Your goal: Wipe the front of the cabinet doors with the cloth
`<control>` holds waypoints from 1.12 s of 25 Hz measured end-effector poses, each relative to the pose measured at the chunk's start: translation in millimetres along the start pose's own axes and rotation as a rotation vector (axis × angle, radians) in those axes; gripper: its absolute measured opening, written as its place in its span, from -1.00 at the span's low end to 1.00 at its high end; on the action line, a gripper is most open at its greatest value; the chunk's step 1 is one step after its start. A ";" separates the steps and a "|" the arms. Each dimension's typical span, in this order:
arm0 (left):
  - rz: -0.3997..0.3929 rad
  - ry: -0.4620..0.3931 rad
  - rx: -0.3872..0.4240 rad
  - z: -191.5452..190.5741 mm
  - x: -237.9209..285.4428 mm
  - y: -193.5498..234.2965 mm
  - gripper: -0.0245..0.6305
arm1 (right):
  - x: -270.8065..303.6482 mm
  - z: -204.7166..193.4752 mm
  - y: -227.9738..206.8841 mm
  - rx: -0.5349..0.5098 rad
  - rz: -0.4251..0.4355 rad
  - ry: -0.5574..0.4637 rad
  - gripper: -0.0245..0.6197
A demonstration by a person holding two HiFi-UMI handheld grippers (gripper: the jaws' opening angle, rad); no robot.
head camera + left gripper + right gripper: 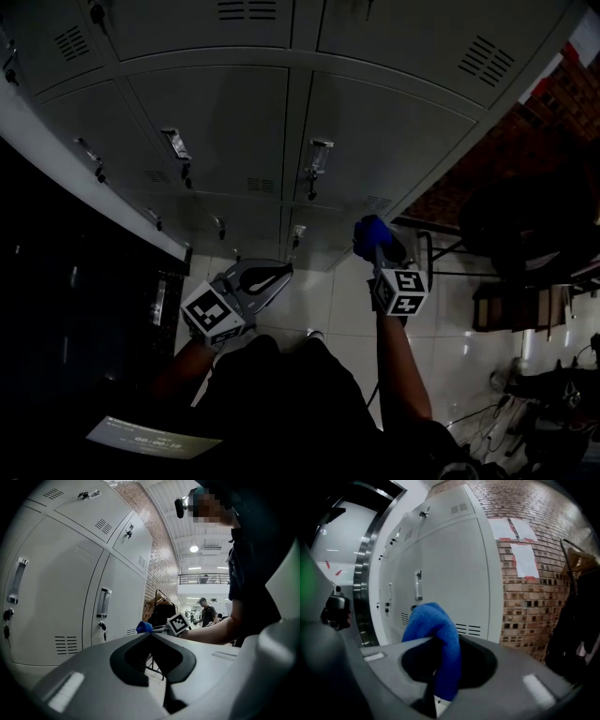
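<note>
Grey metal cabinet doors (375, 141) with handles and vents fill the wall ahead. My right gripper (380, 248) is shut on a blue cloth (370, 232), which bulges out of its tip. In the right gripper view the cloth (436, 630) folds over between the jaws, a short way from the lower door (450, 583); I cannot tell whether it touches. My left gripper (281, 275) is lower and to the left, jaws together, holding nothing. The left gripper view shows its tip (151, 635) beside the doors (56, 597), with the cloth (144, 627) beyond it.
A brick wall (525, 141) with papers (520, 545) adjoins the cabinets on the right. A rack with dark clothes (525, 225) stands there. A dark doorway (56, 262) is at the left. Pale floor tiles (328, 300) lie below. A person (206, 611) stands far behind.
</note>
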State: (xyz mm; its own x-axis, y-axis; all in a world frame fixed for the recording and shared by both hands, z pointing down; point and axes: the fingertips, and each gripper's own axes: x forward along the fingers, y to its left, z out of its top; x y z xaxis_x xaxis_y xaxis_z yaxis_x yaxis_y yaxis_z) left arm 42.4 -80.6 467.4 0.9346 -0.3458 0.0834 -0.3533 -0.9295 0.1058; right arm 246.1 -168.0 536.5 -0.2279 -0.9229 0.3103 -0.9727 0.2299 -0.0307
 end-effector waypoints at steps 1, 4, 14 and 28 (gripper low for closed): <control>0.001 -0.005 0.002 1.5 0.1 1.2 -0.92 | -4.0 5.8 13.8 -0.014 0.034 -0.009 -0.71; 0.007 -0.012 0.009 4.4 -0.7 5.7 -0.92 | -16.9 23.9 50.4 -0.060 0.116 -0.050 -0.71; 0.006 -0.038 0.016 18.4 -0.6 15.0 -0.92 | -50.3 65.8 105.9 -0.079 0.245 -0.130 -0.71; 0.006 -0.028 0.021 30.3 -5.4 20.3 -0.92 | -60.9 88.2 151.2 -0.097 0.380 -0.159 -0.71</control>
State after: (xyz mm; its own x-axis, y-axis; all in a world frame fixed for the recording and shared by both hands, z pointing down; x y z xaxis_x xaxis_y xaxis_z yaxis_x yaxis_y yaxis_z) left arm 31.5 -101.4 439.1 0.9333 -0.3546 0.0561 -0.3583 -0.9298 0.0842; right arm 109.1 -104.3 429.2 -0.5805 -0.8015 0.1434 -0.8116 0.5837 -0.0226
